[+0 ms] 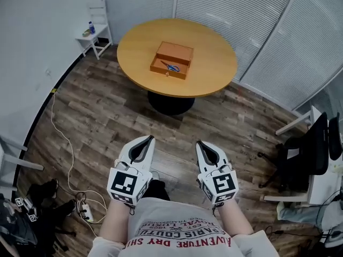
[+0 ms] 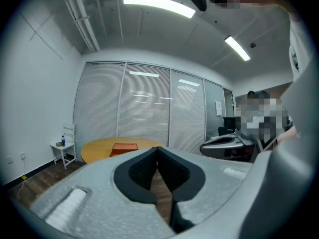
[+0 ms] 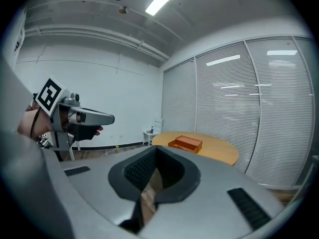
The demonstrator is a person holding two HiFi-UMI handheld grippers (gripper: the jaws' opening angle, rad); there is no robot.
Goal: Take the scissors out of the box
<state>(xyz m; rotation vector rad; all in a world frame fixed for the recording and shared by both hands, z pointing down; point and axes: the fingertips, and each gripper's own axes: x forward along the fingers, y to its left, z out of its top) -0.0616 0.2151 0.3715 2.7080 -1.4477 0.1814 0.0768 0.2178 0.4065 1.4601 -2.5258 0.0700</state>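
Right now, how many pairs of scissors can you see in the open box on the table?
1: a blue-handled pair lying in the open orange box near the middle of the round table. More could be hidden behind the box's walls.

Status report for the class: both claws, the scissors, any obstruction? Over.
Left claw, right claw shut, empty. Scissors inside open box on round table, well ahead. No obstruction seen.
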